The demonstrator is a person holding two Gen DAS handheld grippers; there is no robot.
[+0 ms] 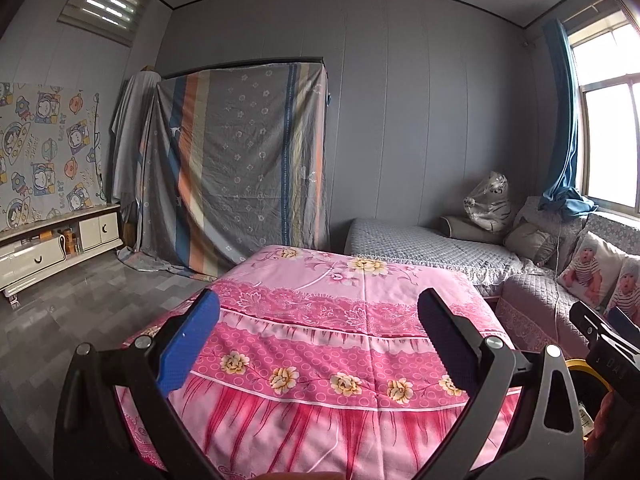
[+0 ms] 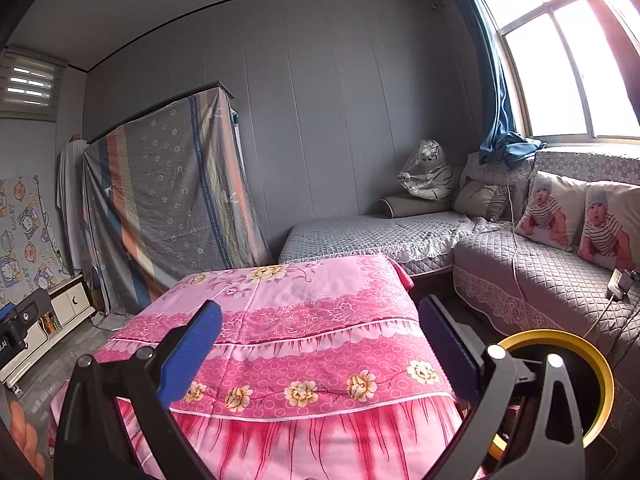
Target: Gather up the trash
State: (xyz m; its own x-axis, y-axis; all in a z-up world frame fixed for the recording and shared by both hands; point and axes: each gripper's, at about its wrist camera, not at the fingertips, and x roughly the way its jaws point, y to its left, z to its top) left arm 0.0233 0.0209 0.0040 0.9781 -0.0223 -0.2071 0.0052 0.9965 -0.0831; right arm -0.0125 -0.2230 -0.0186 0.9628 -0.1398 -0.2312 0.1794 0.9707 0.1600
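Observation:
A table under a pink flowered cloth (image 1: 320, 320) fills the front of both views (image 2: 288, 320); no trash shows on it. A round bin with a yellow rim (image 2: 600, 372) stands at the table's right side, its inside dark; a sliver of it shows in the left wrist view (image 1: 592, 372). My left gripper (image 1: 320, 340) is open and empty above the table's near half. My right gripper (image 2: 320, 348) is open and empty above the near right part of the table, beside the bin. The right gripper also shows at the right edge of the left wrist view (image 1: 608, 328).
A grey quilted sofa (image 2: 520, 264) with baby-print cushions (image 2: 556, 212) runs along the right, under a window. A striped sheet covers a tall rack (image 1: 240, 168) at the back wall. A low white cabinet (image 1: 52, 252) stands at left on grey floor.

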